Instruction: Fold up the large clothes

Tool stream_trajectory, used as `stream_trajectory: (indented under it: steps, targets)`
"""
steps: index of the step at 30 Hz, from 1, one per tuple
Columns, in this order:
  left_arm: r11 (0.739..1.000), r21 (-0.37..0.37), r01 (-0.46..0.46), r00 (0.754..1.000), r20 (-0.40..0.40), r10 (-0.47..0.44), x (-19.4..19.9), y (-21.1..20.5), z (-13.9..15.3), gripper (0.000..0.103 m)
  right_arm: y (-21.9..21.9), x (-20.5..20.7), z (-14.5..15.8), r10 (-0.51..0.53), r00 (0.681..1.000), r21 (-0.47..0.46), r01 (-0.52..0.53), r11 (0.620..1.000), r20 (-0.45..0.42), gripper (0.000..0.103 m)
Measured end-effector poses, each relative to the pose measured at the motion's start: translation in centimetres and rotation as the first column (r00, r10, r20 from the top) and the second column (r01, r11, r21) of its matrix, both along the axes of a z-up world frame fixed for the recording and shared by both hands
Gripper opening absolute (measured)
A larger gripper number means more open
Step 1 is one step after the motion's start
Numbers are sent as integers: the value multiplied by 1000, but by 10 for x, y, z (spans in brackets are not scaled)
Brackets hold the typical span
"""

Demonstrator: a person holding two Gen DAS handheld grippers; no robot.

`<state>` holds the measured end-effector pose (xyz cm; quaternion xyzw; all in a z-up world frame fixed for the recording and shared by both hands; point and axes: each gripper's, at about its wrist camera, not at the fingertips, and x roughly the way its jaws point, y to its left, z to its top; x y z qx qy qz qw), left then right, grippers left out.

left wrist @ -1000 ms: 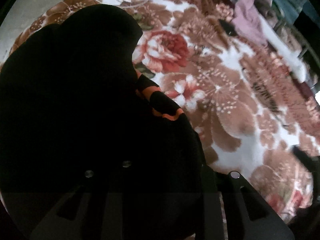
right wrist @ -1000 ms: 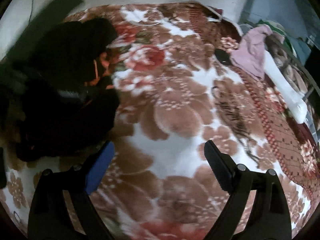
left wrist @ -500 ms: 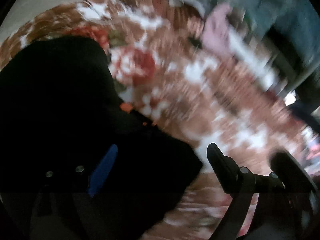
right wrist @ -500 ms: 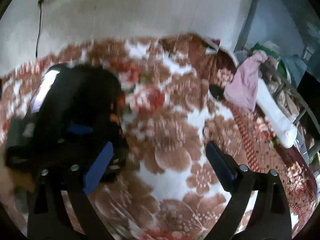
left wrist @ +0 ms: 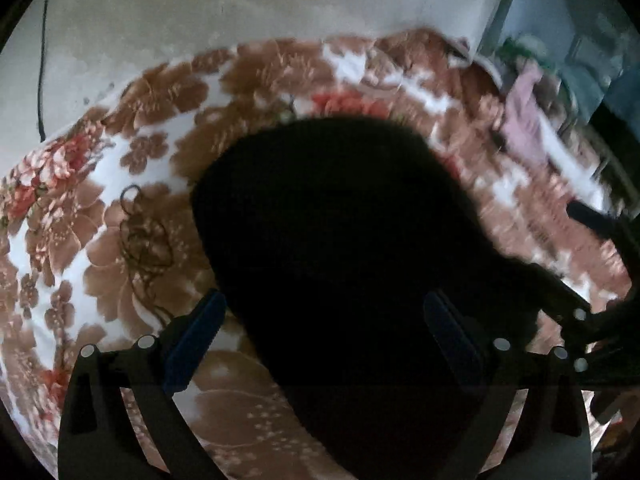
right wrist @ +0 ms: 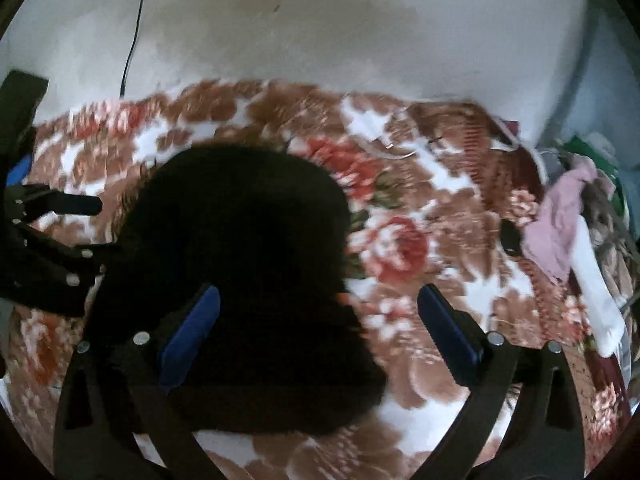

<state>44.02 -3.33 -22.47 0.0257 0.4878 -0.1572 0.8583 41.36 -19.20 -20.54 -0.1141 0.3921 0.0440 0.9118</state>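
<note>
**Ana:** Black fabric, bunched into a rough mound: that is the garment (left wrist: 340, 248), lying on the floral blanket (left wrist: 120, 184) of the bed. It sits just ahead of the left gripper (left wrist: 324, 332) and runs under the space between its fingers, though neither blue pad touches it.

**Ben:** And the left gripper's jaws are opening, nearly at full spread. Cloth lies below the gap, but nothing is pinched.

**Ana:** From the other side, the right gripper (right wrist: 316, 328) stands wide too, and holds nothing. The garment (right wrist: 240, 272) sits ahead and to its left, partly behind its left finger (right wrist: 192, 332); to its right is only blanket.

**Ben:** So what could go wrong from here?

**Ana:** The garment is so dark that no hem, sleeve or seam can be made out in either view. A grab at the mound could catch a middle layer instead of an edge, and the fold would come out lopsided.

**Ben:** The blanket looks plush. A low pinch might take blanket pile along with the cloth, then drag the bedding when lifted.

**Ana:** Both grippers also sit close together; the right one shows at the far right of the left camera (left wrist: 592, 320). Reaching for the same spot, they could knock together.

**Ben:** And the pink cloth (right wrist: 560, 220), well off to the right gripper's right, could be swept up if the garment gets spread that way
</note>
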Motion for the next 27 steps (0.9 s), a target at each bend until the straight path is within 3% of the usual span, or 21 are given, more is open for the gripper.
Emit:
stream_trajectory:
  steps: [4, 8, 12, 15, 17, 19, 22, 27]
  targets:
    - [998, 16, 61, 998, 14, -61, 4, -8, -13, 99, 5, 18, -46, -3, 995, 7, 4, 1000, -95, 98]
    - [995, -90, 40, 996, -80, -48, 16, 6, -37, 99, -3, 18, -63, 6, 995, 15, -5, 1000, -100, 98]
    - [995, -70, 65, 996, -58, -69, 11, 7, -44, 99, -25, 26, -78, 36, 987, 83, -23, 996, -158, 98]
    - [996, -81, 43, 996, -75, -49, 11, 12, -49, 99, -42, 30, -85, 33, 984, 43, -26, 999, -178, 98]
    - [995, -101, 7, 995, -101, -18, 11, 17, -48, 99, -53, 32, -87, 50, 976, 72, -35, 997, -213, 98]
    - [997, -73, -6, 996, -90, 0, 6, 16, -41, 99, -58, 29, -80, 61, 976, 61, -49, 997, -207, 98]
    - [998, 61, 19, 1000, -12, -19, -6, 6, -22, 99, -56, 18, -64, 87, 982, -24, -92, 995, -166, 98]
    - [987, 156, -21, 999, 45, 14, -18, 10, 0, 98, -64, 8, -36, 104, 985, -12, -107, 994, -137, 98]
